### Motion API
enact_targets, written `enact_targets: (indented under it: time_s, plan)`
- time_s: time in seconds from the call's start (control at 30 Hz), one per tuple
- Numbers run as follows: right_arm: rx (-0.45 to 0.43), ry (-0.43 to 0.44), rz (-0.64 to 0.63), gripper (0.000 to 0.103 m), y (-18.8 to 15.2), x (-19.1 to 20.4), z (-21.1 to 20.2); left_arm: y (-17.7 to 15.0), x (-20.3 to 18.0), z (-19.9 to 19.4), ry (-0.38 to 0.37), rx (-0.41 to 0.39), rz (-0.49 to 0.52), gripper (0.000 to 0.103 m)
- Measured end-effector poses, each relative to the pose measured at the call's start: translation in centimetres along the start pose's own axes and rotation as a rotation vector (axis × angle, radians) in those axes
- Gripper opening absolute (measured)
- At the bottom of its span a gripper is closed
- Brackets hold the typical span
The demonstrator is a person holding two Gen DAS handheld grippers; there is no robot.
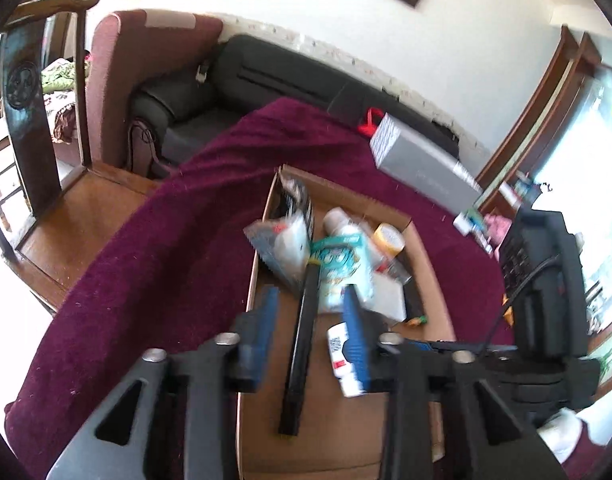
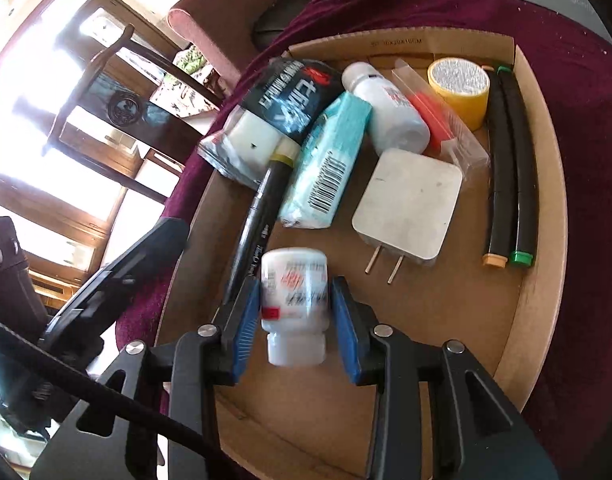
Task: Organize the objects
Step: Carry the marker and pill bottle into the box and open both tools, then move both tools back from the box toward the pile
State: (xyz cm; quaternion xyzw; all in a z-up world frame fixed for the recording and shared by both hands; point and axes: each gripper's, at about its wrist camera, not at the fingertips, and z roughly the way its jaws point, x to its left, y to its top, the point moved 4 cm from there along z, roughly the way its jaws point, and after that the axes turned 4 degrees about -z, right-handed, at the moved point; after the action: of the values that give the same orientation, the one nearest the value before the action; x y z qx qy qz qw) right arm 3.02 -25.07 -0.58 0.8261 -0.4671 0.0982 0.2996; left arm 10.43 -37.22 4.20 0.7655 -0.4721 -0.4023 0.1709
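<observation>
A shallow cardboard tray [image 2: 538,240] lies on a maroon cloth. In it are a black marker [image 2: 254,224], a teal tissue pack [image 2: 326,164], a white charger [image 2: 406,208], a white bottle [image 2: 390,108], yellow tape [image 2: 460,88], two black tubes [image 2: 510,168] and a black packet [image 2: 290,96]. My right gripper [image 2: 296,304] has its blue pads on both sides of a small white bottle [image 2: 294,304], held low over the tray. My left gripper [image 1: 310,312] is open above the tray [image 1: 430,264], over the black marker [image 1: 302,344].
A grey box [image 1: 422,164] lies on the maroon cloth [image 1: 166,248] beyond the tray. A dark sofa [image 1: 266,76] and a wooden chair [image 1: 26,92] stand behind. The right handset [image 1: 546,280] is at the tray's right side.
</observation>
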Motion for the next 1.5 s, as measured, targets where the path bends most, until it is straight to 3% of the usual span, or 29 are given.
enact_targets:
  time_s: [0.1,0.27,0.33,0.43,0.5,0.57,0.63,0.83,0.93,1.0,1.1,1.23,1.37,1.5]
  plan:
    - [-0.057,-0.03,-0.032,0.038,0.3,0.5,-1.4,0.4,0.1,-2.0,0.001,-0.058,-0.026,0.046]
    - [-0.142,-0.052,-0.061,0.042,-0.1,0.4,-4.4,1.0,1.7,-6.3,0.002,-0.165,-0.118,0.047]
    - [-0.167,-0.062,-0.073,0.047,-0.4,0.3,-5.4,1.7,3.3,-9.9,0.067,-0.265,-0.143,0.047]
    - [-0.205,-0.069,-0.079,0.047,-0.6,-0.1,-7.0,3.0,6.1,-16.1,0.23,-0.408,-0.184,0.047]
    - [-0.241,-0.066,-0.066,0.048,-0.7,-0.9,-8.1,3.3,6.8,-19.0,0.277,-0.467,-0.201,0.054]
    - [-0.268,-0.052,-0.041,0.052,-1.1,-2.1,-9.2,3.0,5.9,-19.4,0.285,-0.479,-0.184,0.059]
    - [-0.287,-0.035,-0.013,0.053,-1.3,-2.8,-9.6,2.6,4.0,-17.2,0.242,-0.407,-0.143,0.06]
    - [-0.36,-0.051,0.076,0.052,-3.3,-7.7,-13.8,0.3,-5.6,-7.3,-0.052,-0.097,-0.014,0.059]
    - [-0.442,-0.115,0.152,0.052,-5.1,-12.2,-18.6,-1.5,-11.7,-3.8,-0.167,0.013,0.095,0.059]
    - [-0.511,-0.209,0.236,0.052,-7.4,-16.7,-23.0,-3.3,-15.7,-1.4,-0.22,0.087,0.172,0.059]
    - [-0.564,-0.341,0.365,0.057,-11.4,-22.8,-28.0,-6.2,-20.2,2.1,-0.258,0.196,0.242,0.059]
    - [-0.58,-0.439,0.532,0.057,-16.7,-29.2,-31.7,-9.3,-23.2,5.2,-0.28,0.309,0.282,0.059]
    - [-0.596,-0.435,0.617,0.057,-18.8,-32.3,-32.9,-12.2,-25.1,7.0,-0.243,0.36,0.332,0.059]
    - [-0.599,-0.374,0.599,0.057,-16.8,-32.8,-32.2,-14.9,-25.8,8.6,-0.11,0.335,0.466,0.059]
